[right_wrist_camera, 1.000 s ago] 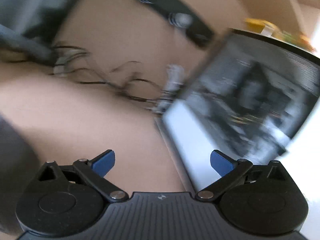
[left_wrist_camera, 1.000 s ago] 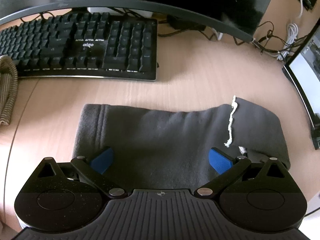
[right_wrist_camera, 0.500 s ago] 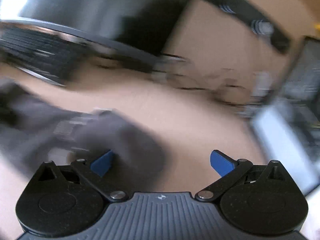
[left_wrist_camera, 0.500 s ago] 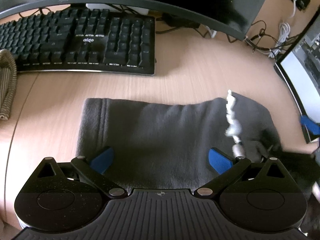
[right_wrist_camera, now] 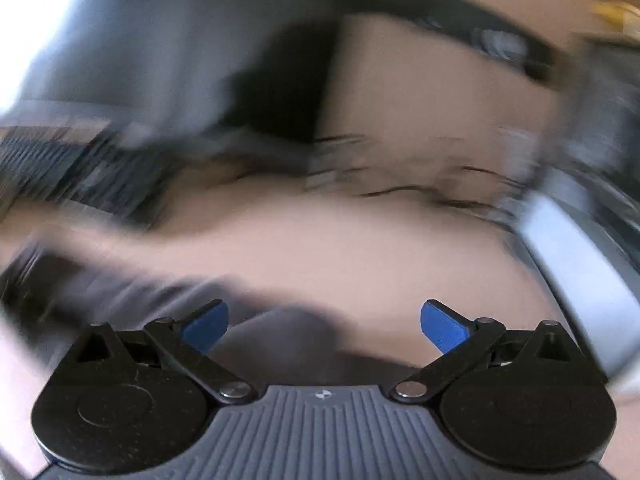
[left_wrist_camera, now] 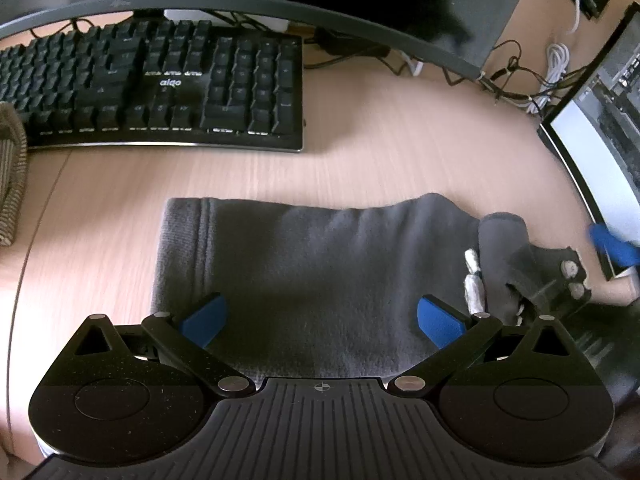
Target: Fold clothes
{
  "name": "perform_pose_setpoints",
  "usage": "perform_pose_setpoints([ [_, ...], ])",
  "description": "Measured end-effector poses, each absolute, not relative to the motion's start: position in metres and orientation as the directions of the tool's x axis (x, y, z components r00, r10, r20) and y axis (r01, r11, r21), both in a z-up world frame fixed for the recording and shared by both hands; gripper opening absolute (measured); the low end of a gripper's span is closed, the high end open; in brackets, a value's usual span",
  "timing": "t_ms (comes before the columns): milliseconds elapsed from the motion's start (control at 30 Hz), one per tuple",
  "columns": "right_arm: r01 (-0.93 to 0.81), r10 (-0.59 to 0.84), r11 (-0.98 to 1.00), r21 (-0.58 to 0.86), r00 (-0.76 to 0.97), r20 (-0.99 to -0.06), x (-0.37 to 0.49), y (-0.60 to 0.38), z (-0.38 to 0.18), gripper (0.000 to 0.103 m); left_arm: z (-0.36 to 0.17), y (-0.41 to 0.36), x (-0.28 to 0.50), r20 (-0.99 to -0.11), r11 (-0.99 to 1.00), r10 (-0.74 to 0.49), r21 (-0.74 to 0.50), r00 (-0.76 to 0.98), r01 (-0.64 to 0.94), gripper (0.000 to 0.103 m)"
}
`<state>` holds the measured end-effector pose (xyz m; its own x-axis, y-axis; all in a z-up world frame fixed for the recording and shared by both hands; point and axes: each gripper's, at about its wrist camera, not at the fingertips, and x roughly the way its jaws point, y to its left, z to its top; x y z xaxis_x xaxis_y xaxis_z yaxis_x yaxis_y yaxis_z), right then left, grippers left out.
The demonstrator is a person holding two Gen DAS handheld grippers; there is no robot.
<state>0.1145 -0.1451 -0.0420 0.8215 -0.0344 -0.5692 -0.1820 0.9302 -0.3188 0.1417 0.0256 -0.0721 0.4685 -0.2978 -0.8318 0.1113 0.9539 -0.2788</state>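
The left gripper is hovering wide open and empty over the near edge of the grey garment, which is lying flat in front of the keyboard. The right gripper, also spread and empty, is blurring at the garment's right end, beside the white drawstring. The fabric looks soft, limp and light; a pinch at the thick folded edge should suit it best.

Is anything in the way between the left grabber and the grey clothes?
Nothing visible is. The left gripper is open right above the grey garment, with only cloth between its blue fingers. The keyboard sits farther back on the desk, clear of the cloth.
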Motion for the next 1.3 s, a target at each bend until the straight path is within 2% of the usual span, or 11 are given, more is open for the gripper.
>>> perform_pose_setpoints([
  [133,0.155,-0.449,0.790,-0.593,0.806,-0.386,0.113,-0.181,-0.054,0.103,-0.073,0.028,0.138,-0.819,0.950,-0.307,-0.291,0.484,0.111,0.103],
  [300,0.470,-0.631,0.768,-0.434,0.669,-0.393,0.098,-0.284,-0.024,0.103,-0.075,0.018,0.135,-0.829,0.962,-0.274,-0.238,0.488,0.136,0.103],
  [367,0.424,-0.517,0.854,-0.302,0.754,-0.404,0.082,-0.284,-0.004,0.103,-0.075,0.015,0.137,-0.838,0.965,-0.260,-0.220,0.480,0.140,0.103],
  [533,-0.132,0.001,0.971,-0.198,0.834,-0.551,0.082,-0.194,-0.012,0.103,-0.074,0.026,0.141,-0.825,0.950,-0.305,-0.298,0.477,0.092,0.103],
  [700,-0.243,-0.059,0.852,-0.465,0.837,-0.545,0.108,-0.150,-0.046,0.103,-0.074,0.027,0.141,-0.824,0.948,-0.314,-0.302,0.472,0.102,0.103],
  [833,0.189,-0.497,0.794,-0.578,0.748,-0.439,0.125,-0.225,-0.048,0.103,-0.075,0.026,0.138,-0.816,0.948,-0.312,-0.302,0.486,0.102,0.103],
  [933,0.398,-0.625,0.753,-0.524,0.681,-0.382,0.108,-0.283,-0.027,0.103,-0.075,0.023,0.137,-0.816,0.952,-0.304,-0.283,0.492,0.119,0.103],
  [1100,0.322,-0.413,0.906,-0.275,0.819,-0.400,0.094,-0.292,0.014,0.102,-0.062,0.033,0.131,-0.798,0.954,-0.295,-0.276,0.526,0.118,0.103],
  [1167,0.121,-0.187,0.978,-0.167,0.865,-0.466,0.102,-0.273,0.017,0.062,-0.050,0.048,0.122,-0.781,0.971,-0.234,-0.214,0.579,0.104,0.103],
  [1233,-0.130,0.065,0.988,-0.077,0.826,-0.560,0.117,-0.238,0.009,0.038,-0.040,0.064,0.111,-0.760,0.992,-0.125,-0.092,0.638,0.085,0.103],
  [1300,-0.370,0.307,0.928,0.033,0.713,-0.630,0.132,-0.202,-0.001,0.036,-0.031,0.079,0.099,-0.725,0.997,-0.025,0.028,0.688,0.067,0.103],
])
